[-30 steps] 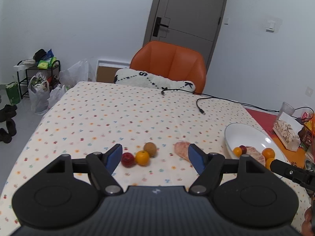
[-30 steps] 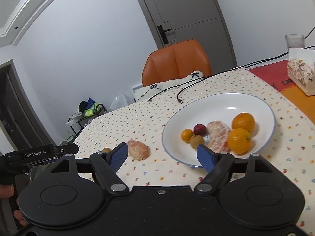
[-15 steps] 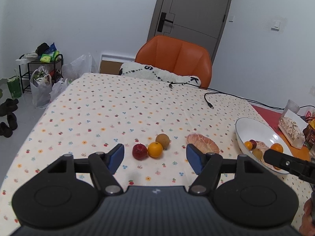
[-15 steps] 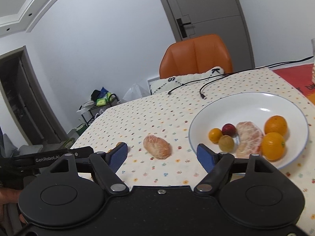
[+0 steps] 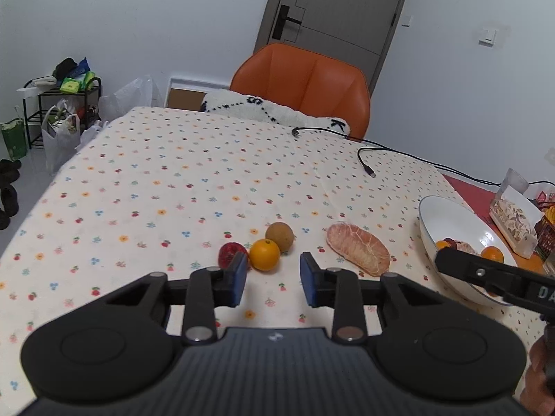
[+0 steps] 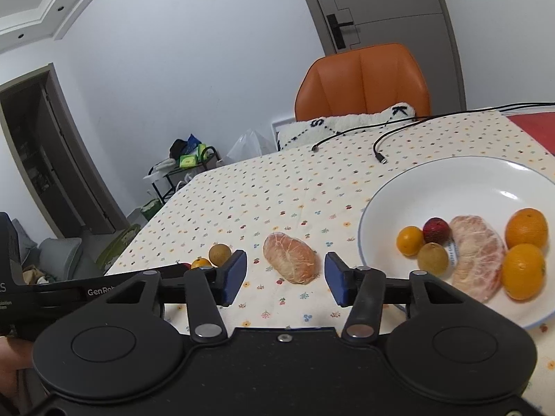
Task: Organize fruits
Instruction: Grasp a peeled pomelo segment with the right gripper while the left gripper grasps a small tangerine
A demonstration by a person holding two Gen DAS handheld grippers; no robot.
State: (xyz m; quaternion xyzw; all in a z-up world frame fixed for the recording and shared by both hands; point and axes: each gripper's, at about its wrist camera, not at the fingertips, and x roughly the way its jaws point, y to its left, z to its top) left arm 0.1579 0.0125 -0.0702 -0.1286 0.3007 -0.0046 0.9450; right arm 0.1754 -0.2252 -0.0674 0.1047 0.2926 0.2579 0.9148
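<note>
My left gripper [image 5: 274, 279] hangs with jaws parted and empty, just short of a small orange [image 5: 264, 254]; a red fruit [image 5: 231, 252] and brown fruit [image 5: 280, 236] flank it. My right gripper [image 6: 285, 279], likewise apart and empty, faces the peeled pomelo segment [image 6: 289, 257]. Beyond sits the fruit-filled white plate [image 6: 451, 180].
</note>
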